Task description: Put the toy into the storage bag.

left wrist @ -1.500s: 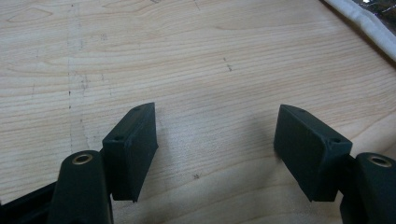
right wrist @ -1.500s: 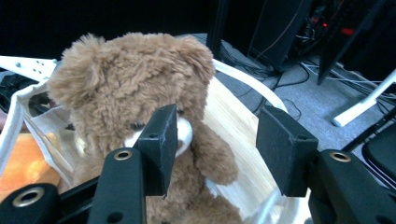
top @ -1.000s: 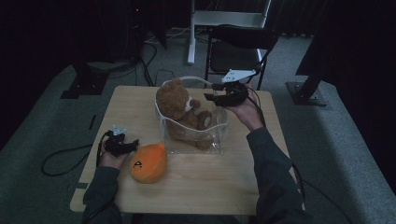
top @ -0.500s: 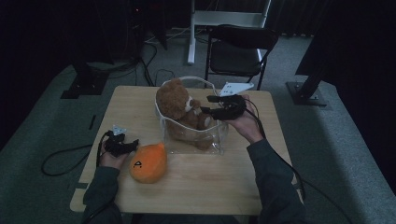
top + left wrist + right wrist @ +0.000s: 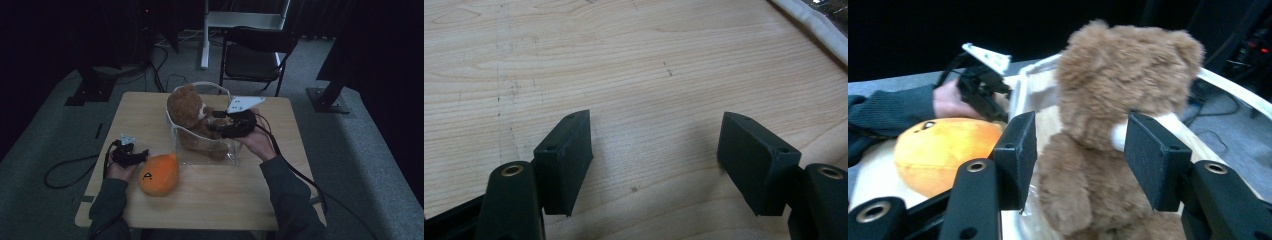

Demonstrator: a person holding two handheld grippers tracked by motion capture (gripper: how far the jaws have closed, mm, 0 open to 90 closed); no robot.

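While the left gripper (image 5: pixel 141 154) rests on the table (image 5: pixel 210 200) with jaws wide, the right gripper (image 5: pixel 216 121) reaches level, jaws half-open around the teddy bear (image 5: pixel 187 112) in the clear bag (image 5: pixel 205 150).

Teddy bear (image 5: pixel 1108 135) legs cut off below

From above my side, the high view looks forward and down over the whole table (image 5: pixel 210 200). My left gripper view sits close, aimed down at bare wood. My right gripper view looks level, close on the teddy bear (image 5: pixel 1113 125); it shares the bear and orange plush (image 5: pixel 159 174) with the high view.
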